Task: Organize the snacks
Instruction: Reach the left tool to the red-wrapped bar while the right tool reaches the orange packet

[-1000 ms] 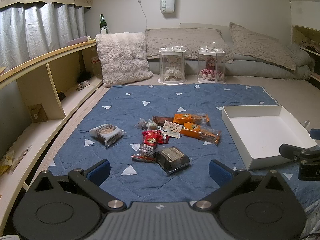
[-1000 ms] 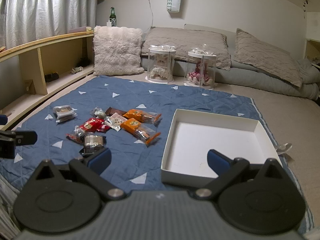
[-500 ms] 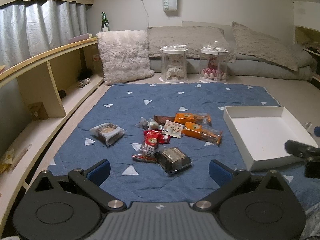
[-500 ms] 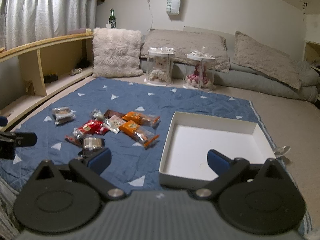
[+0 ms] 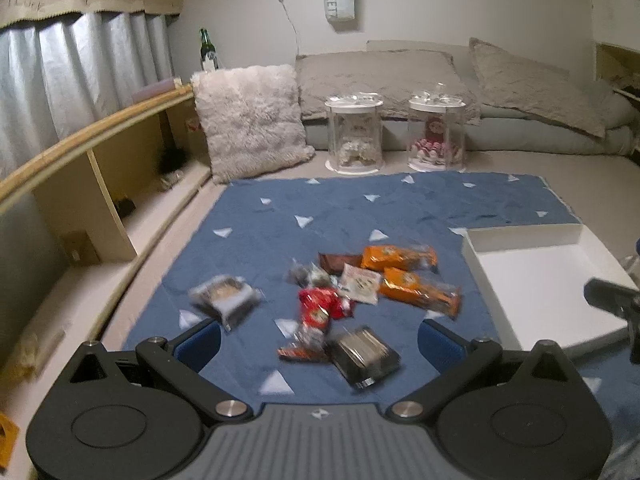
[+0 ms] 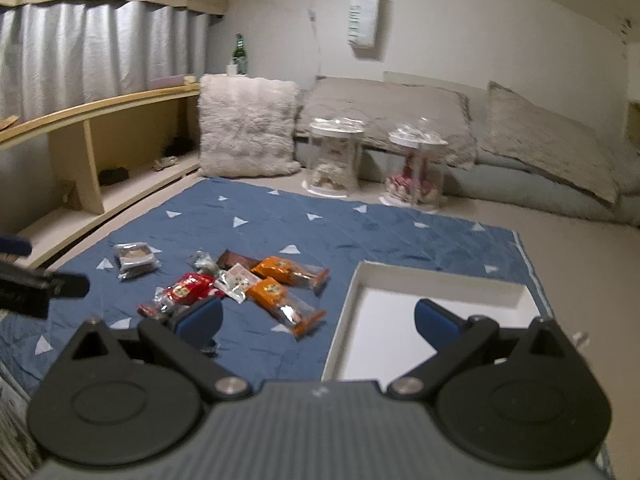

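Both the left gripper and right gripper hover spread, empty; crinkly foil snack packets, piled left of the shallow white cardboard tray, could slip or snag neighbours.

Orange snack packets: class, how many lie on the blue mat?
2. One orange packet lies farther back beside the brown bar; the other orange packet lies nearer, angled toward the white box. Others could be hidden under the pile.
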The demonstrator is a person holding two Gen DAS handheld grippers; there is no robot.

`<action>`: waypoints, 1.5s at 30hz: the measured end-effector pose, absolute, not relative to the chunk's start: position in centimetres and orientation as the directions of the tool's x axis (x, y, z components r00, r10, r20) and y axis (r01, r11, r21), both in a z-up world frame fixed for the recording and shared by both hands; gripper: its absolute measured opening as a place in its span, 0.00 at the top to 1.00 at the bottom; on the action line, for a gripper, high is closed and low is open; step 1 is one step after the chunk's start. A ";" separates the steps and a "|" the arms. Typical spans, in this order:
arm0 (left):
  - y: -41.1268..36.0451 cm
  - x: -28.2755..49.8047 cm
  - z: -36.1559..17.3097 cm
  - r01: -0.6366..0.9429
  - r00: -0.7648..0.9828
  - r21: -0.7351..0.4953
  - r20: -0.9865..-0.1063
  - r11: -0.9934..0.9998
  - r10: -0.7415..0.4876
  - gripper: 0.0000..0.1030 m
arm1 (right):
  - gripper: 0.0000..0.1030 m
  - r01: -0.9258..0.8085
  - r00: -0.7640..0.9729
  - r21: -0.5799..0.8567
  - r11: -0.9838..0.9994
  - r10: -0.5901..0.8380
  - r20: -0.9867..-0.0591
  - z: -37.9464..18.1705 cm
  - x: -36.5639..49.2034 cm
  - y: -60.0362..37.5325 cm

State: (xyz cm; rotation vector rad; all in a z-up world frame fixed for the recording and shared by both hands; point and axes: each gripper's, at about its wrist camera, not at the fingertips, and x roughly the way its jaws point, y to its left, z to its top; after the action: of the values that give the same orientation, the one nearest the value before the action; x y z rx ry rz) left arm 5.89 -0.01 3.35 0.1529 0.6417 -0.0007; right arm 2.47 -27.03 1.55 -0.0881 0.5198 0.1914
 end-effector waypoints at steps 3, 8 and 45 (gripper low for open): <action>0.2 7.8 3.4 0.047 0.788 0.143 -0.613 0.989 0.051 0.00 | 0.00 -0.225 0.840 -0.051 0.973 0.167 -0.516 1.7 4.0 -26.8; 0.6 11.5 2.8 0.027 0.767 0.150 -0.637 0.988 0.076 0.00 | 0.00 -0.275 0.815 -0.056 0.960 0.201 -0.543 1.5 7.3 -26.3; 2.3 28.4 -11.7 -0.048 0.375 0.245 -0.894 0.968 0.245 0.00 | 0.00 -0.542 0.619 -0.163 0.824 0.261 -0.741 -8.5 25.0 -21.3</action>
State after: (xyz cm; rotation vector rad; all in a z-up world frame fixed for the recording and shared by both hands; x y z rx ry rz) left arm 28.37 2.29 -11.72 0.1894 1.1736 0.1892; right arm 25.00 -21.34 -8.52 -0.3939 0.7754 0.4755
